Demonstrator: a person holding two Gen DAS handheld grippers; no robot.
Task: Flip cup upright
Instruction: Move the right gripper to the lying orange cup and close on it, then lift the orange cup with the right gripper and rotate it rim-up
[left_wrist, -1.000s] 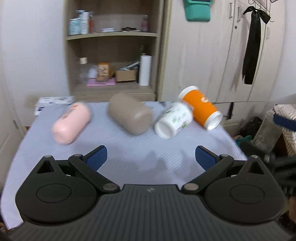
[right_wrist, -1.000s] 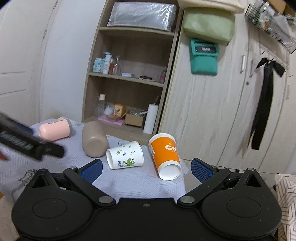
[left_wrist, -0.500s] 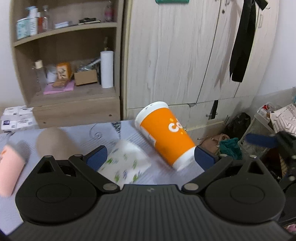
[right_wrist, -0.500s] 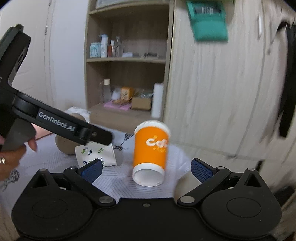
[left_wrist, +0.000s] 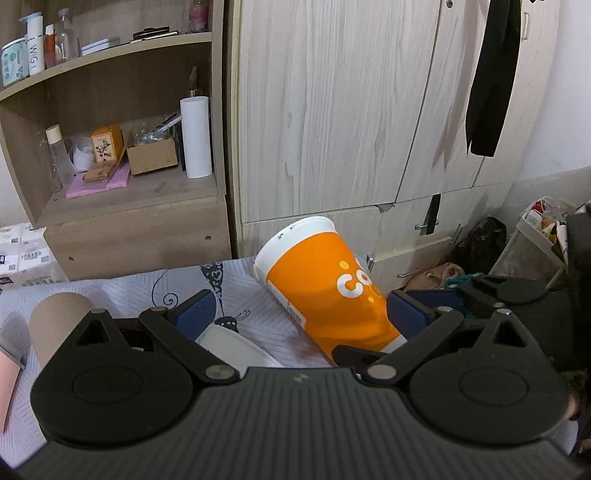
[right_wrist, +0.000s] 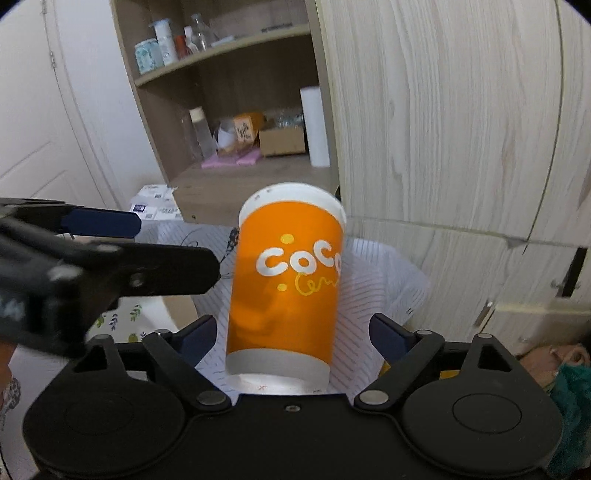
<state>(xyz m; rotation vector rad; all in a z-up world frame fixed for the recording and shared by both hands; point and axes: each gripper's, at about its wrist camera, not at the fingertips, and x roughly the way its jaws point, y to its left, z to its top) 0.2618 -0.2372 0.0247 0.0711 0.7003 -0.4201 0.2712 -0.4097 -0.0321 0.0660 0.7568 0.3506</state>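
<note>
On the striped cloth (right_wrist: 373, 266), orange cup (right_wrist: 286, 291) sideways, rim toward wardrobe (right_wrist: 443, 110).

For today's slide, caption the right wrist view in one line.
Open right gripper straddles the lying orange cup on the striped cloth.

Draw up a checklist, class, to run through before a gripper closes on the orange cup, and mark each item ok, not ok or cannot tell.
1. Orange cup between the right gripper fingers: ok.
2. Right jaws open wider than the cup: ok.
3. Pads touching the cup wall: cannot tell.
4. Cup upright: not ok, it lies on its side on the tablecloth.
5. Left gripper clear of the cup: not ok, one finger sits against it.
6. White leaf-print cup clear of the grasp: ok.
</note>
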